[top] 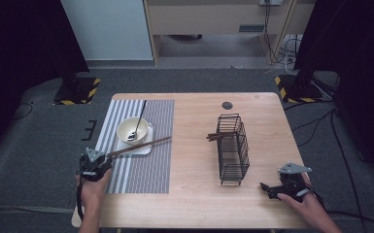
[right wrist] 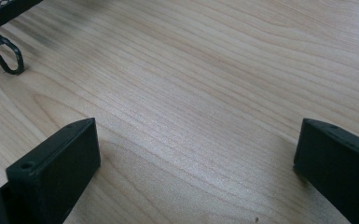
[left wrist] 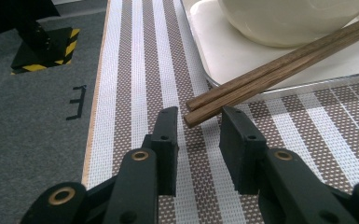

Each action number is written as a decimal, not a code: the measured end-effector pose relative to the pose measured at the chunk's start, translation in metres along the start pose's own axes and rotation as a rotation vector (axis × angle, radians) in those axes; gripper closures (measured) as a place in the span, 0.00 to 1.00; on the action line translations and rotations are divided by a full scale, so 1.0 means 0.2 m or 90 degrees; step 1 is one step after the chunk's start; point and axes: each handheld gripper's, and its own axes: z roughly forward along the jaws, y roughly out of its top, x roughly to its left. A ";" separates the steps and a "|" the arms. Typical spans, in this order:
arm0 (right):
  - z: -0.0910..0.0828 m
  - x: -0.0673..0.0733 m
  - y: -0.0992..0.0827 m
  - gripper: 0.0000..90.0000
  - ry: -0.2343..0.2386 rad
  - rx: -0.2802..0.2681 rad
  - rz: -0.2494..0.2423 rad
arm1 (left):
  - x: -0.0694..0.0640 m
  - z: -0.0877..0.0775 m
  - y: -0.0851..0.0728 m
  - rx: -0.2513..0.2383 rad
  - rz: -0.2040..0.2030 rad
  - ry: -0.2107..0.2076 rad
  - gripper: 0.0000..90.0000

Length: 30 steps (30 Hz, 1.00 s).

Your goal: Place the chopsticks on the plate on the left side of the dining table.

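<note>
High view overlooks the table (top: 194, 194); gripper views skim it closely.

Bare tabletop (top: 194, 160) lies open between the striped placemat (top: 150, 170) and the wire basket (top: 233, 150); chopsticks (top: 141, 145) slant across the placemat, barring passage to the bowl (top: 132, 129).

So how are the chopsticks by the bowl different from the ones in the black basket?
The chopsticks by the bowl lie slanted across the white tray's edge, fully visible. The chopsticks in the basket poke out of the wire basket's side, mostly hidden. Open jaws of the left gripper flank the first pair's ends. Both pairs are dark brown wood.
</note>
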 end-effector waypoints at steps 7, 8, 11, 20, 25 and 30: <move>0.00 0.00 0.00 0.00 0.000 0.000 0.000 | 0.03 0.02 0.00 0.002 0.003 0.013 0.73; 0.00 0.00 0.00 0.00 0.000 0.000 0.000 | 0.03 0.02 0.00 0.001 0.001 0.014 0.73; 0.00 0.00 0.00 0.00 0.000 0.000 0.000 | 0.05 0.03 -0.01 0.001 -0.001 0.016 0.72; 0.00 0.00 0.00 0.00 0.000 0.000 0.000 | 0.06 0.04 -0.01 -0.002 -0.004 0.020 0.73; 0.00 0.00 0.00 0.00 0.000 0.000 0.000 | 0.05 0.03 0.00 0.001 0.001 0.006 0.81; 0.00 0.00 0.00 0.00 0.000 0.000 0.000 | 0.04 0.03 0.01 0.005 0.014 -0.003 0.85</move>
